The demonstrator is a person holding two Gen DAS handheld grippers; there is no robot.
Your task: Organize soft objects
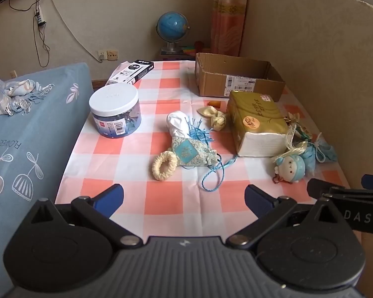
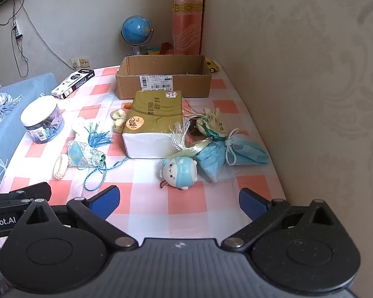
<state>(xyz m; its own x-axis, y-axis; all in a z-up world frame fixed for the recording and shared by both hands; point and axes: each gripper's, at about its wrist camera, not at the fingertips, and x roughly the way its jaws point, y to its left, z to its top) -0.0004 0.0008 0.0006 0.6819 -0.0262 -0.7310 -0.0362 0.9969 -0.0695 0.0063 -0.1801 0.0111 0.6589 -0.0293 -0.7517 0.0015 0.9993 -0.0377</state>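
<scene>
- Left gripper [image 1: 184, 200] and right gripper [image 2: 179, 200] both hang over the near table edge, jaws spread wide, holding nothing.
- Nearest soft things: plush [image 2: 179, 171] ahead of the right gripper, scrunchie [image 1: 164, 165] and sachet [image 1: 192, 152] ahead of the left. The sachet's cord [image 1: 212, 176] trails loose toward the near edge.
- Risk, as I judge it: the cord or tassel [image 1: 199, 130] could snag a finger and drag the sachet or scrunchie along; a grab at the plush could catch the pale strands lying across it and pull the masks [image 2: 232, 152] too.
- The tissue pack [image 2: 150, 126] sits mid-table, touching or crowding the plush's strands and a cream bow [image 1: 215, 118]; a careless sweep would shove it.
- Open cloth lies between the grippers and the items, and left of the sachet up to the jar [image 1: 115, 111].
- The right side is tight against the wall; the left edge drops to a blue cover.
- Farthest, the box [image 2: 163, 79] stands open, likely the destination.
</scene>
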